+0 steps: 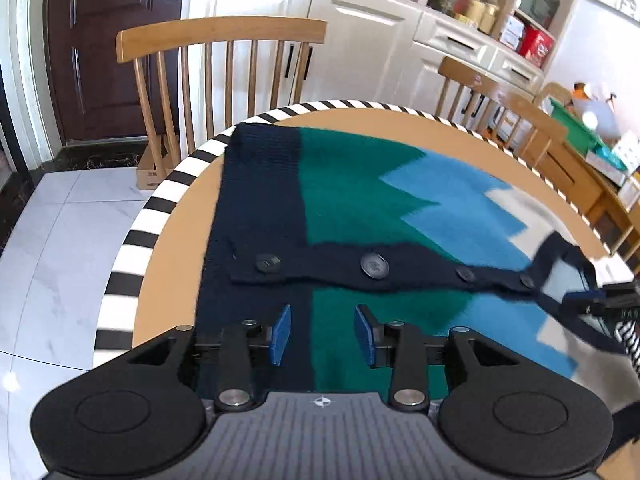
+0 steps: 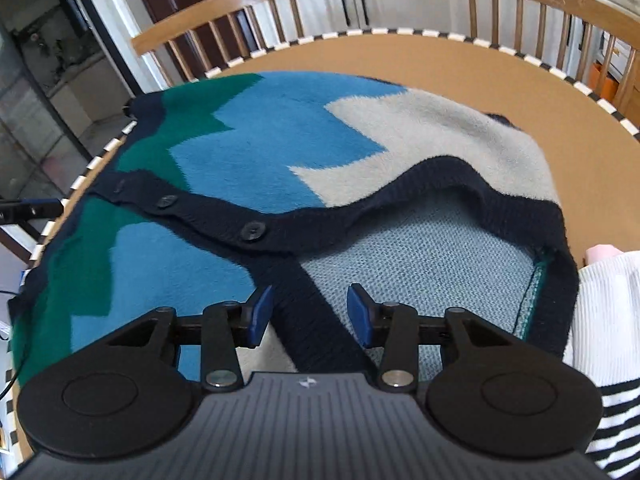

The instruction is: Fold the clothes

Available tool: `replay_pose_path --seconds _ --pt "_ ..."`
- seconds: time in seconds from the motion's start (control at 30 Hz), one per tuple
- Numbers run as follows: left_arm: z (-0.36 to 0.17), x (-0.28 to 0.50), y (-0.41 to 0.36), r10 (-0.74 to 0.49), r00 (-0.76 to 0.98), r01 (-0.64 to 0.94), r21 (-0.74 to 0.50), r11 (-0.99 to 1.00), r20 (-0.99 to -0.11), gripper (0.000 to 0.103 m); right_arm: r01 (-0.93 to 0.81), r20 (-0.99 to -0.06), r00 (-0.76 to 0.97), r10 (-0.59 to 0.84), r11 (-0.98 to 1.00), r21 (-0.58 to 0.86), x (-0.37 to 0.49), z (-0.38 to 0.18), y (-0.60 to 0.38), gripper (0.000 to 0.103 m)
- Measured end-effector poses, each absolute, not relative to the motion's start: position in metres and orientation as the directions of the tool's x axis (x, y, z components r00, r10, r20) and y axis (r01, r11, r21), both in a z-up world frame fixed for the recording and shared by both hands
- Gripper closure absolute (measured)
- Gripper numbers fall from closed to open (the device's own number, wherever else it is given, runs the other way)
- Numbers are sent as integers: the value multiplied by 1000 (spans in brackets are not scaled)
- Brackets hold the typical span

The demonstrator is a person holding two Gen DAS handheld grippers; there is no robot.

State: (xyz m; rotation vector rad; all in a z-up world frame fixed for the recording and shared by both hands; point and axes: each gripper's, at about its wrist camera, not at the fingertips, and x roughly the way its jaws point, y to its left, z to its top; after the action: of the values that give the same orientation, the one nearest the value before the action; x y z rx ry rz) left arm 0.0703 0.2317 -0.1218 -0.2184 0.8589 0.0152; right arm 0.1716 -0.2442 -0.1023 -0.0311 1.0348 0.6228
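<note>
Knitted cardigan (image 1: 352, 200) spread across a round worktop (image 1: 180, 224)

The tan worktop has a black-and-white striped rim; the cardigan lies flat on it, banded navy, green, blue and cream, its buttoned navy placket (image 2: 224, 216) running across and the neckline open at one end.

Only the letters "DA" can be made out, on dark cloth (image 1: 626, 315) at the table's right edge; they continue out of sight.

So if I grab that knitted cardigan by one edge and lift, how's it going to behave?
The cardigan will probably sag: its navy button band already ripples. The thick, fuzzy knit suggests some weight and a good hold for the pads. Its open neckline may spread when pulled.
</note>
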Motion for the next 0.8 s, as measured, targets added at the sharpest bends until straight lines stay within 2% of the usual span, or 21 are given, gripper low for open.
replay_pose_path --seconds 0.13,0.2,0.23,0.3,0.37,0.43,0.53,0.6,0.67,0.8 --pt "-137 85 233 -75 597 -100 -167 981 -798 62 -507 -813 321 486 813 286 169 -103 -242 59" --pt "-140 81 235 -132 568 -79 -213 974 -812 62 -516 -813 300 499 802 301 166 -101 -242 67" --pt "-141 78 235 -147 551 -64 -218 974 -821 62 -519 -815 297 497 801 299 165 -101 -242 67" --pt "-141 72 231 -105 541 -32 -145 989 -835 63 -521 -822 296 487 804 289 165 -102 -241 67" --pt "-136 63 232 -71 548 -29 -104 994 -833 55 -518 -826 296 479 807 282 165 -103 -240 67" --pt "-136 58 236 -97 547 -24 -132 991 -831 53 -521 -828 299 473 808 273 165 -103 -238 66" --pt "-147 62 240 -143 540 -15 -179 984 -830 54 -532 -832 311 459 810 247 162 -102 -234 69" --pt "-145 63 243 -139 536 -30 -183 983 -832 63 -528 -835 312 453 813 244 163 -102 -231 87" --pt "-146 64 248 -141 525 -63 -203 977 -839 103 -518 -834 297 464 813 268 165 -102 -230 94" --pt "-146 61 250 -149 524 -76 -221 972 -839 103 -520 -841 307 446 819 244 162 -100 -226 96"
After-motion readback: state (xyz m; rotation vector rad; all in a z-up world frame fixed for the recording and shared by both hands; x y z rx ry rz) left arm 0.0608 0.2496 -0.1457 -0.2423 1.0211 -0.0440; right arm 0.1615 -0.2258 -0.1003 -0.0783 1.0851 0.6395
